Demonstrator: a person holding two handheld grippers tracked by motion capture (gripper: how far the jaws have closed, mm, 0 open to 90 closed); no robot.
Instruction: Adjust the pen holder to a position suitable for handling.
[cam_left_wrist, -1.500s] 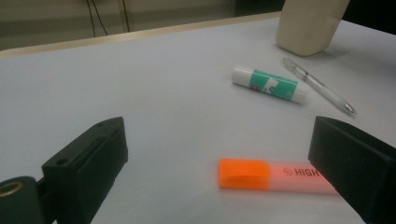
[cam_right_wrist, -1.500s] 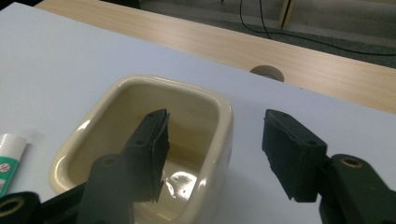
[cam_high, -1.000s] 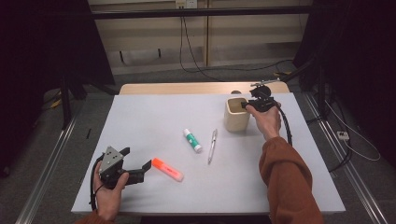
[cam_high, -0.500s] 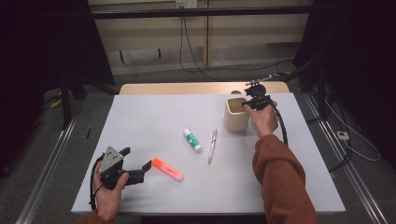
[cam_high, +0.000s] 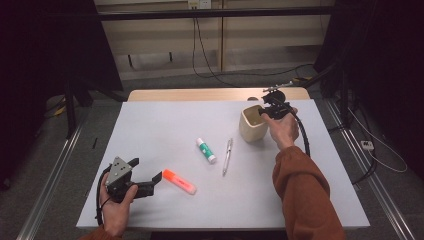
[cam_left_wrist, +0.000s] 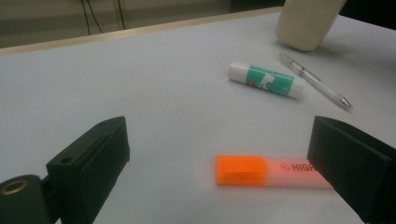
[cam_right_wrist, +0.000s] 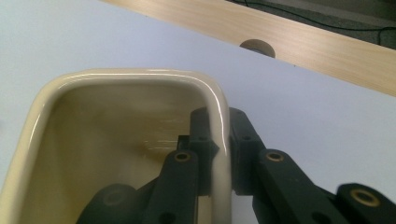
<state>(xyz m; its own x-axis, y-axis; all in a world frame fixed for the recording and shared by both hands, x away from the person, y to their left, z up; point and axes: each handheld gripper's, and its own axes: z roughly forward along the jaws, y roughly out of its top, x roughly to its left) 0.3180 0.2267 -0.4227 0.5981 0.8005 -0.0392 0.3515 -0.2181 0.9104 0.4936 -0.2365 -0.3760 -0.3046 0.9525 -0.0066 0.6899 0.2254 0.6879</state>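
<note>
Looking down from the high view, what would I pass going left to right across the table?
Left gripper → orange highlighter → glue stick → pen → cream cup → right gripper, clamped on the cup's rim.

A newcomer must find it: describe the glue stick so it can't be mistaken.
On the white table, look to the middle, left of the cream cup. The glue stick lies between the orange highlighter and the clear pen: short, white, with a green label.
</note>
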